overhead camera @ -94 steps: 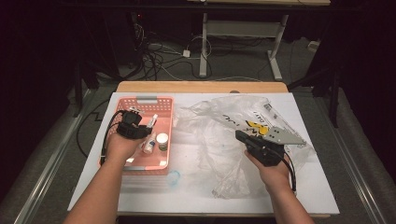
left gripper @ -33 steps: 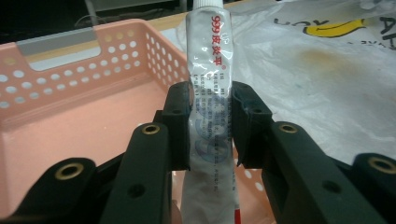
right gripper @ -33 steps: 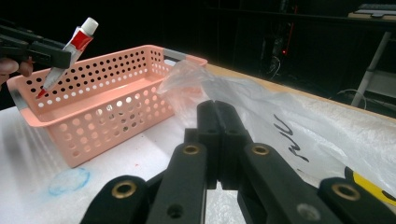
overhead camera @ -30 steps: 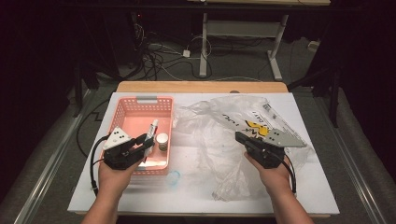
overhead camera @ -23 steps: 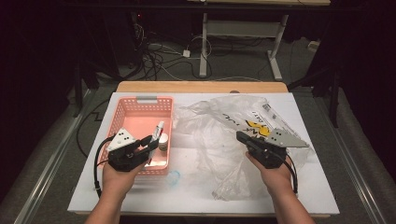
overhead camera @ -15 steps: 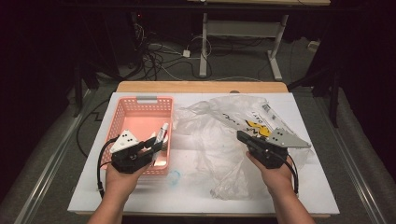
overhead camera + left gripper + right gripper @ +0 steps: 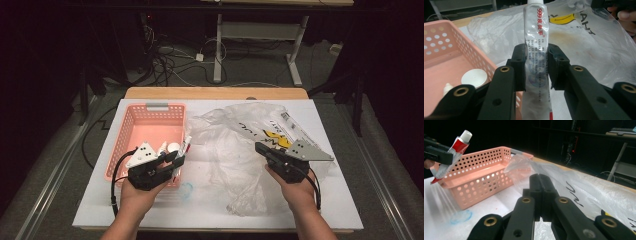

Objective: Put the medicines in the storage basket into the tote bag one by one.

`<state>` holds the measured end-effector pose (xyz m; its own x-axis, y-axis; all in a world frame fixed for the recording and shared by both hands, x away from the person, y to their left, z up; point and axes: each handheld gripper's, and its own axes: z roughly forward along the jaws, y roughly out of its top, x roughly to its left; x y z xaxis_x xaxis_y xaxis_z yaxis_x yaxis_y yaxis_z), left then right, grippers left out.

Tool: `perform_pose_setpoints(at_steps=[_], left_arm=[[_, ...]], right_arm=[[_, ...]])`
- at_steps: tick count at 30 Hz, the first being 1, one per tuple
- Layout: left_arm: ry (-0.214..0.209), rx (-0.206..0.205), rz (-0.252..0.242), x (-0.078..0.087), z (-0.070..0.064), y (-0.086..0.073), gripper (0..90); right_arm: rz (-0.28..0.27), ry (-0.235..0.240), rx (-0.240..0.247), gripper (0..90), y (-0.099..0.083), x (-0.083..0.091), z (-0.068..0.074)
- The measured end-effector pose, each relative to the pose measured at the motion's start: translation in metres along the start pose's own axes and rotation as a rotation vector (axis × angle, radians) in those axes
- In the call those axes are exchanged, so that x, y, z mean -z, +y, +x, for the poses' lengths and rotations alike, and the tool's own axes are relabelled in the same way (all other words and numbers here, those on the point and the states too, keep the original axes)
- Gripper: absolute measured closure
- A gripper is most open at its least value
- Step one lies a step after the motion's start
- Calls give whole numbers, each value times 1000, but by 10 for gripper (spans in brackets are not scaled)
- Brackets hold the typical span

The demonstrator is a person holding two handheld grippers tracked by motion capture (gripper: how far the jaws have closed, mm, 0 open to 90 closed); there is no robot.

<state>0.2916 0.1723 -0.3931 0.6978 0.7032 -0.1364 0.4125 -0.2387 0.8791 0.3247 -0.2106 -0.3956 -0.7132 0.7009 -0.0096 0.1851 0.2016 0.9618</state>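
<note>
A white ointment tube (image 7: 536, 37) with red print and a white cap stands upright between the jaws of my left gripper (image 7: 537, 65), which is shut on its middle. From above, the tube (image 7: 186, 144) hangs over the right rim of the pink basket (image 7: 120, 145), with the left gripper (image 7: 172, 162) at the basket's near right corner. A crumpled clear plastic bag (image 7: 235, 135) with black and yellow print lies to the right. My right gripper (image 7: 261, 149) is shut on the bag's film (image 7: 579, 185), jaws pressed together (image 7: 540, 182).
In the basket (image 7: 439, 25) lie a round white lid (image 7: 474, 77) and a small white dropper tip (image 7: 447, 87). A blue-tinted clear ring (image 7: 186, 190) sits on the white table in front of the basket. The table's wooden far edge (image 7: 215, 93) is behind.
My left gripper drew back out of the basket holding the tube, then shifted right toward the bag. The right gripper has stayed where it was.
</note>
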Motion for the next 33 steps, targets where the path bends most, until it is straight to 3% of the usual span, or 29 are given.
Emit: perform_pose_setpoints(at_steps=[12, 19, 26, 33], left_arm=[[-41, -7, 19, -14, -14, -2, 685], [-72, -33, 27, -22, -26, -1, 685], [-105, -69, 47, -46, -41, 6, 685], [-126, -91, 78, -77, -55, 11, 685]], right_arm=[[-11, 14, 13, 900, 3, 2, 5], [-16, 21, 23, 900, 5, 4, 8], [-4, 20, 17, 900, 9, 10, 11], [-32, 24, 13, 900, 10, 21, 17]])
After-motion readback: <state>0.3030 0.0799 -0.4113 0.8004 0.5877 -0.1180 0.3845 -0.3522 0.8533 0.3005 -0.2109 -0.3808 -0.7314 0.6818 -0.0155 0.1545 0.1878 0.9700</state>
